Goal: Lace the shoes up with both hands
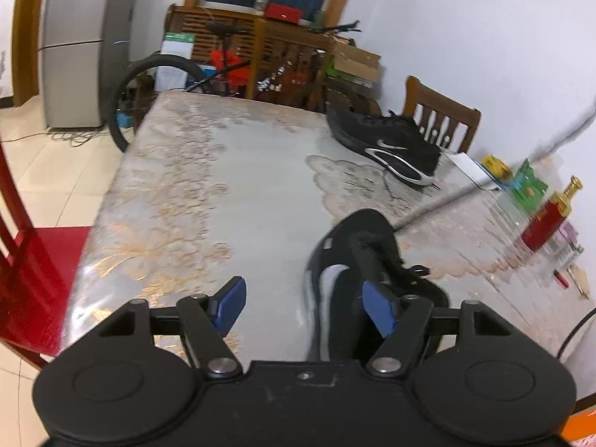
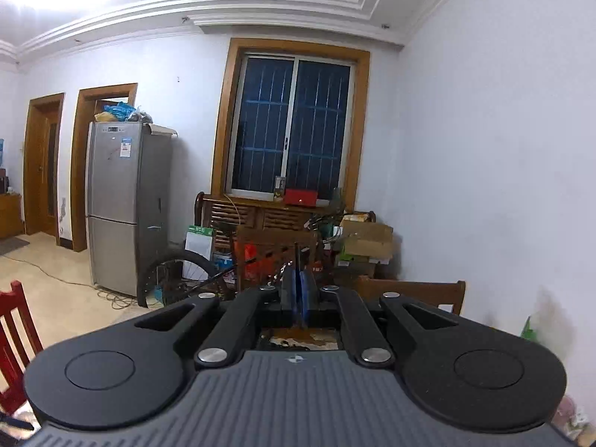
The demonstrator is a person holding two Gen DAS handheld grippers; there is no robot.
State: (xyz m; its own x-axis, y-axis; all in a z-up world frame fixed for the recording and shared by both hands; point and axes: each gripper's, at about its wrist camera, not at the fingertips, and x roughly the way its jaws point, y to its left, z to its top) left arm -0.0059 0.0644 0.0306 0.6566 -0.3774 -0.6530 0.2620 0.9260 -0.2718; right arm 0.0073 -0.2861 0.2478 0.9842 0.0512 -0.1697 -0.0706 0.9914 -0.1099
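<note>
1. Through my left wrist camera, my left gripper [image 1: 303,307] hangs low over the near part of the desk [image 1: 257,186], its jaws spread wide with nothing between the blue pads [image 1: 232,303].
2. A black shoe [image 1: 357,279] with a white swoosh lies on the desk just past my right-hand pad, near and right of centre. It is blurred, so I cannot tell how its laces run.
3. A second black shoe [image 1: 387,143] rests at the far right of the desk, well apart from the first, just in front of a brown chair [image 1: 441,113].
4. Along the right edge of the desk stand a red bottle [image 1: 547,218] with a gold top, a green packet [image 1: 529,186] and some white paper [image 1: 471,167].
5. A red chair [image 1: 22,260] sits at the near left, and a bicycle wheel [image 1: 149,97] and a fridge [image 1: 74,44] stand beyond the far end of the desk.
6. Through my right wrist camera, my right gripper [image 2: 299,294] is raised and points across the room, its jaws drawn together with the blue pads almost touching. A thin dark strand [image 2: 297,255] stands up from between them; I cannot tell whether it is a lace.
7. Neither shoe shows in this view. Ahead are the barred window [image 2: 294,126], the fridge [image 2: 126,205] at left, and cardboard boxes [image 2: 367,240] at far right.
</note>
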